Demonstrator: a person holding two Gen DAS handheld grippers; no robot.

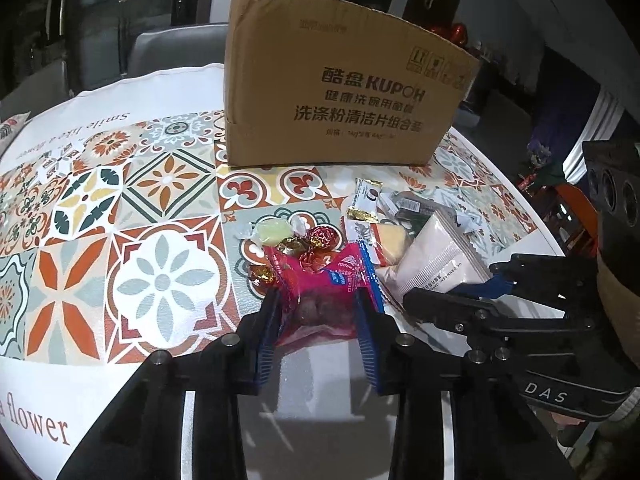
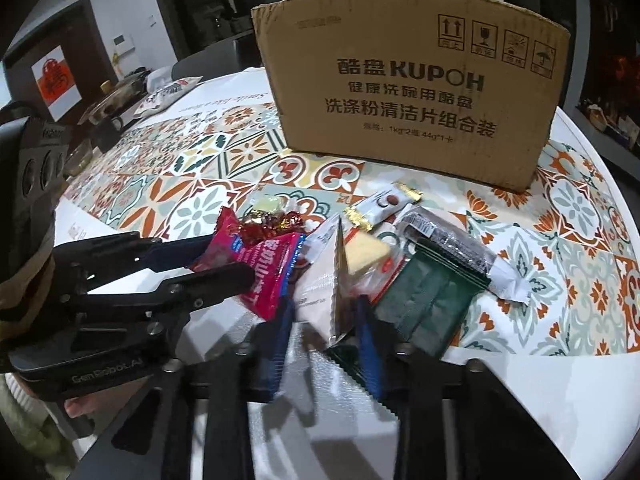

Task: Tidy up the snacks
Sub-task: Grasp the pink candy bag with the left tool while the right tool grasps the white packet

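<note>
Tabletop [image 1: 80, 360]: round and white, spread with a tile-patterned cloth in orange, green and cream.
Cardboard box [image 1: 340, 92]: brown, printed with "KUPOH", standing upright at the far side of the cloth, behind the snack pile and apart from it.
Snack pile: gathered on the near side of the cloth, between the box and the two grippers.
Left gripper [image 1: 316, 312]: its blue pads are closed against both sides of the pink snack packet [image 1: 320, 280], which bulges between them at the left edge of the pile.
Right gripper [image 2: 326, 320]: clamped on the lower edge of the pale silver pouch [image 2: 320, 280], which stands up on edge between the fingers.
Dark green packets [image 2: 424, 300]: lying flat just right of the pouch.
Yellow wafer pack [image 2: 366, 252]: tucked behind the pouch, touching it.
White sachet with gold ends [image 2: 384, 204]: at the back of the pile, nearest the box.
Foil-wrapped candies [image 1: 304, 244]: red and gold, clustered just behind the pink packet.
Pale green candy [image 1: 272, 230]: beside them, at the left.
</note>
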